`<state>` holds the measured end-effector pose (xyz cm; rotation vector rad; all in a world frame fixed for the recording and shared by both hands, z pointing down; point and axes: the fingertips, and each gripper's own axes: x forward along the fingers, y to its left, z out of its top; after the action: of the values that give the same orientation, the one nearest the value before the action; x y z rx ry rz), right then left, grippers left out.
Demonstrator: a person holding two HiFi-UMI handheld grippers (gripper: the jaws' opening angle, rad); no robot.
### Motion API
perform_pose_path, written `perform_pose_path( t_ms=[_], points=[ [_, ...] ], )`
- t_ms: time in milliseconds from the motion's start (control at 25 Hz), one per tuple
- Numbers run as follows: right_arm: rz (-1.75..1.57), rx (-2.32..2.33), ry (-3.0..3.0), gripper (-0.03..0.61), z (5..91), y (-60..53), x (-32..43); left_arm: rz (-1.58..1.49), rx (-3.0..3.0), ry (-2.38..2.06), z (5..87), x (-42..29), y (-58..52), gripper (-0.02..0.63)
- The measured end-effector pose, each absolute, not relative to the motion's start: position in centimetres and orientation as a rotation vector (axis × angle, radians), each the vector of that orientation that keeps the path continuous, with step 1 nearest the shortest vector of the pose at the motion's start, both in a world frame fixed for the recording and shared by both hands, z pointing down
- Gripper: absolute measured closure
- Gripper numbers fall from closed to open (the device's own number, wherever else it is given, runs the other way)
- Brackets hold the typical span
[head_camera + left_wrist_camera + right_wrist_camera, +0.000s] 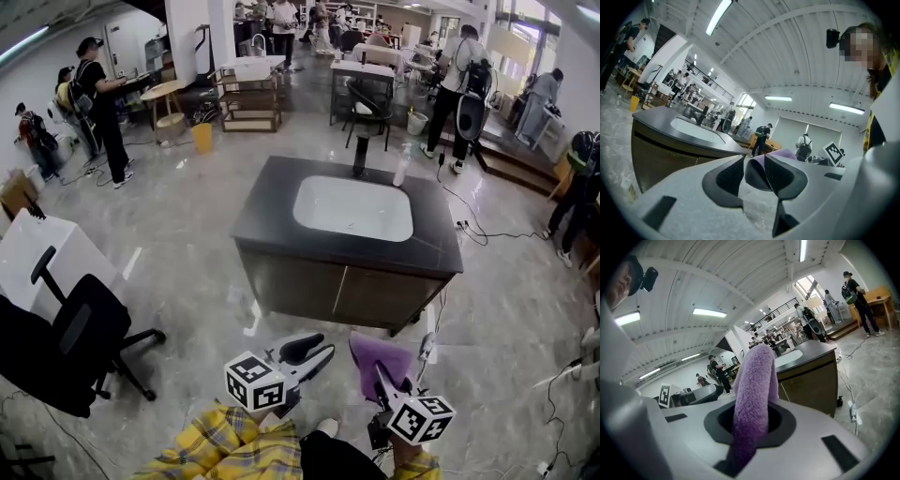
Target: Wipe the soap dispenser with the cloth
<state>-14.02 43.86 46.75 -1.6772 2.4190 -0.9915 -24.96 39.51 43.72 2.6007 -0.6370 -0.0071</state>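
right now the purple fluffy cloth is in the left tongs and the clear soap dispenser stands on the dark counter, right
No: the purple fluffy cloth is in the right tongs, as the right gripper view shows. The clear soap dispenser does stand on the dark counter.

the cloth (754, 380) is a fuzzy, matt purple pile — soft against the smooth, pale plastic shell of the right hand-held gripper (752, 419) — while the table (272, 211) has a dark matt top, a glossy white basin (352, 208), and the grey floor (178, 244) gleams like polished stone.
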Motion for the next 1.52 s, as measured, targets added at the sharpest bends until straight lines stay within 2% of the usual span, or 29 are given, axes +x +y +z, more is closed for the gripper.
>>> perform_pose_path(
  t_ms=[200,600,1520],
  points=[
    [-0.998,-1.654,2.423,0.541,47.1,41.9,-10.7,-0.002,2.602,-0.646,43.9,-21.3,38.1,0.485],
    [-1.037,-1.597,2.429,0.541,48.4,37.3,-8.9,0.048,2.594,-0.697,44.6,-19.4,33.9,0.483],
    [-1.044,-1.763,2.38,0.541,49.4,15.6,-7.2,0.087,2.592,-0.516,47.0,-16.3,10.6,0.483]
  ],
)
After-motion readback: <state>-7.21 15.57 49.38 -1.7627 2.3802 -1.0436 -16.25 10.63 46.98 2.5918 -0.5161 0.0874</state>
